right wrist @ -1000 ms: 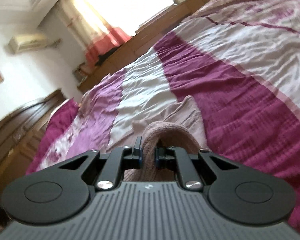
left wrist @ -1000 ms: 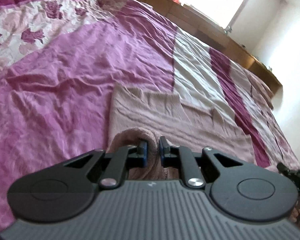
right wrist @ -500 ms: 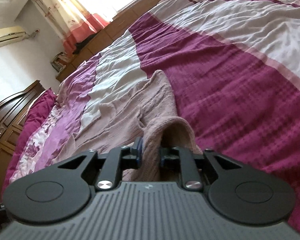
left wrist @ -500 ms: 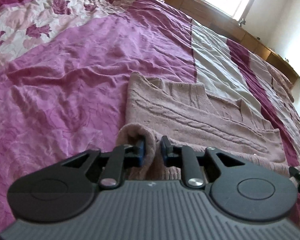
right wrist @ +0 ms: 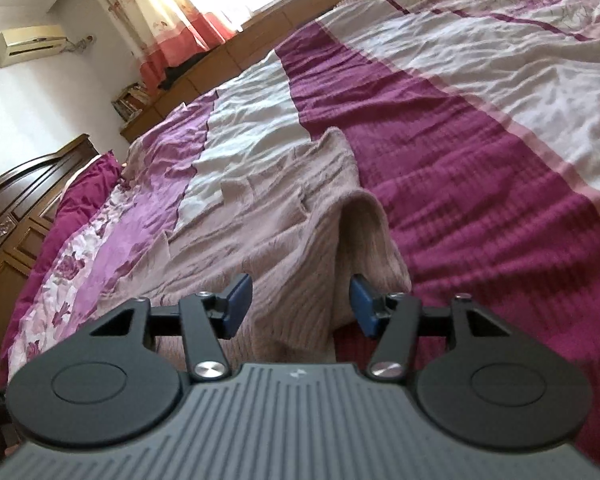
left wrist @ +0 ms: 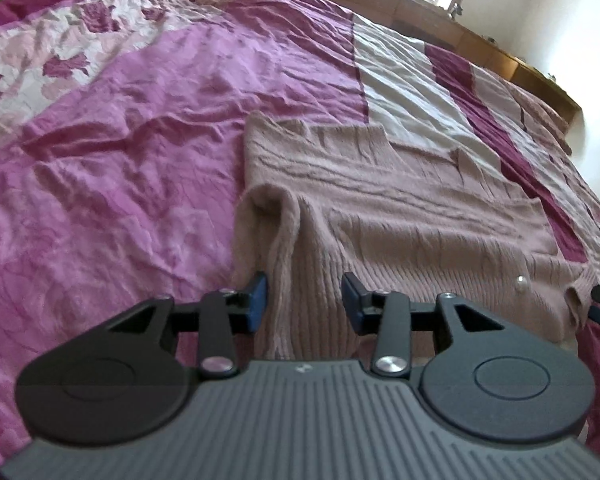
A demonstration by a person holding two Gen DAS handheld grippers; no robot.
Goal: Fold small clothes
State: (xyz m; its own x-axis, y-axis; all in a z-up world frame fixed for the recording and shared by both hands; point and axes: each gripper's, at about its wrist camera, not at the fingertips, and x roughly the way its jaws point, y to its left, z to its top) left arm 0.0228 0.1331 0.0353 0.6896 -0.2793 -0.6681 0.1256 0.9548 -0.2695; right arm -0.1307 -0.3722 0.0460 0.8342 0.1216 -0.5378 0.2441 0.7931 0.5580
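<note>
- Left wrist view: I have opened the left gripper (left wrist: 304, 296) wide since half a second ago, releasing the pinched hem of the knit sweater (left wrist: 400, 216). A raised fold sits just ahead; the fold-over appears placed.
- Right wrist view: the right gripper (right wrist: 300, 304) likewise spreads wide. The dusty-pink, cable-knit sweater lies on the bedspread (right wrist: 480, 152), hem ridged.

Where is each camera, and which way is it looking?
Left wrist: sits on the left gripper, looking across the pink sweater toward the window; open fingers show.
Right wrist: sits on the right gripper, looking over the sweater's other corner toward the curtains; open fingers show.
Shared: sweater and bedspread.
</note>
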